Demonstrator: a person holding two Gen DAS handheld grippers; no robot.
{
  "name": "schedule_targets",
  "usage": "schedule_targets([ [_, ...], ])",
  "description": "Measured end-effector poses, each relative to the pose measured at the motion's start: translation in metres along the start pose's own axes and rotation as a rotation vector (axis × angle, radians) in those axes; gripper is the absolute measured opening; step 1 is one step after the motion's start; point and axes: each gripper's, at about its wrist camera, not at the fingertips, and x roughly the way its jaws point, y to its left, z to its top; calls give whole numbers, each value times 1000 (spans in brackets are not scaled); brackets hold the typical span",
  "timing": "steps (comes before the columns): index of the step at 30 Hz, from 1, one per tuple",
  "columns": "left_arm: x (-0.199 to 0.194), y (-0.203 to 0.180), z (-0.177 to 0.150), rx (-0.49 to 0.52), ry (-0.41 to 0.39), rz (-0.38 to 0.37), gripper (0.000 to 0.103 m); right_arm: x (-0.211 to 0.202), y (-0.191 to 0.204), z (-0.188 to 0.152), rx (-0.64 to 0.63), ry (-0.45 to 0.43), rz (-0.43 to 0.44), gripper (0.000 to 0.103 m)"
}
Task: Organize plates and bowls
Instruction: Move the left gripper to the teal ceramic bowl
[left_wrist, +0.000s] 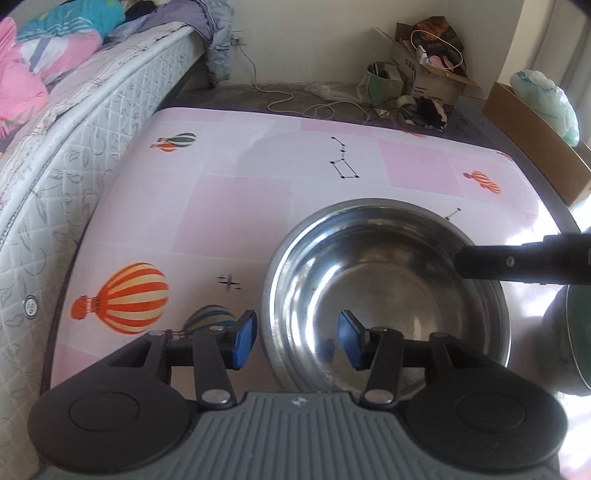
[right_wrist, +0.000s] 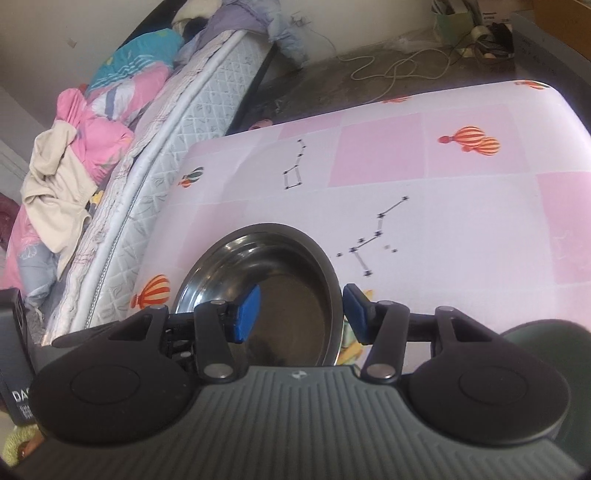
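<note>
Two grippers: both mine, both over one steel bowl on the bench.
Steel bowl (left_wrist: 388, 295): empty, upright, standing on the pink balloon-print cover of the bench (left_wrist: 229, 206), toward the bench's near edge, well apart from its far edge.
Left gripper (left_wrist: 297, 339): blue pads apart, straddling the bowl's left rim; one pad outside the wall, the other inside over the bowl. Pads show a gap to the rim on either side; not clamped.
Right gripper (right_wrist: 301, 314): blue pads apart, straddling the bowl's right rim; one pad over the inside, the other outside over the bench cover. Not pressing on the metal as far as I can see.
Right gripper seen from my left wrist: a black finger reaching in over the bowl's right rim.
Green vessel (left_wrist: 576, 332): dark green, only partly in view, just beside the bowl on its right, at the near edge; cannot tell whether bowl or plate.
Bed (left_wrist: 74, 147): mattress along the bench's left edge, bedding heaped on top.
Floor beyond far edge: cardboard boxes (left_wrist: 436, 62) and a white cable (left_wrist: 295, 103).
</note>
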Motion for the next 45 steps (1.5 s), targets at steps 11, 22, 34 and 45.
schedule_targets([
  [11,-51,-1,-5,62,-116,-14,68,-61,3,-5,-34,-123,12,50],
  [22,-105,-54,-16,188,-200,-115,86,-172,-25,-54,-46,-235,9,62],
  [34,-119,-122,-29,275,-240,-285,93,-256,-64,-120,-29,-324,-73,78],
  [45,-98,-149,-25,233,-173,-375,103,-249,-108,-133,67,-311,-97,78],
])
